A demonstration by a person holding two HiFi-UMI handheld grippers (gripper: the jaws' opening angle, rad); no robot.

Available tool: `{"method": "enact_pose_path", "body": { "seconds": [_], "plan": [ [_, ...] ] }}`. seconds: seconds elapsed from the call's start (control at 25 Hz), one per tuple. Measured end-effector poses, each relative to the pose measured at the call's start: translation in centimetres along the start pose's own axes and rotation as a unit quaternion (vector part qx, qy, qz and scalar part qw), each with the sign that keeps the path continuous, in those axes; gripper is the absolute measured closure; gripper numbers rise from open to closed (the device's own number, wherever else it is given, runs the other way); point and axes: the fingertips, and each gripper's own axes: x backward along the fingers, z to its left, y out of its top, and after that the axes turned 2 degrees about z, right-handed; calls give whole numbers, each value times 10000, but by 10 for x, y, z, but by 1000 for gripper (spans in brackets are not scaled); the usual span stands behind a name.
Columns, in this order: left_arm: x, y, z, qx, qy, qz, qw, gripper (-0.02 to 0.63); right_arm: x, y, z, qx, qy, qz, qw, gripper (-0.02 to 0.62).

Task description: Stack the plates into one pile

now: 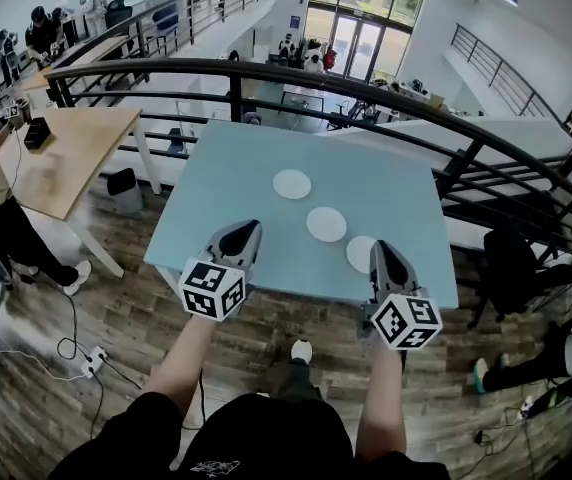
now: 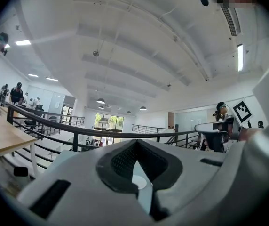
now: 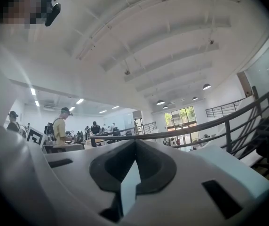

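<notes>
Table (image 1: 266, 218): pale blue, plain. Upper plate (image 1: 292, 184), mid plate (image 1: 326, 224), lower-right plate (image 1: 360, 253): all plain wht. Both the left gripper (image 1: 246, 228) & right gripper (image 1: 381, 250): light grey shells w/ dark grey insides. Left cube (image 1: 212, 289) & right cube (image 1: 406, 322): blk-and-wht square markers. Floor (image 1: 116, 338): brown wood planks, streaky. Desk (image 1: 66, 153), upper left of frame: light tan wood. Railing (image 1: 366, 86): blk. Shirt (image 1: 256, 448), bottom ctr: blk w/ small wht print.
</notes>
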Motion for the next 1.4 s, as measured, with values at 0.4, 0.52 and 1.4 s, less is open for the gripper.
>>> {"method": "enact_pose_path", "body": {
  "seconds": [0.4, 0.52, 1.4],
  "plan": [
    [-45, -5, 17, -52, 48, 68, 10000, 598, -41, 2, -36, -40, 16, -30, 10000, 589],
    [-69, -9, 22, -45, 93, 126, 9999, 598, -61, 1, -54, -61, 59, 20, 10000, 589],
    [-335, -19, 18, 23, 597, 530, 9968, 598, -252, -11, -258, -441, 1016, 671, 9916, 589]
  ]
}}
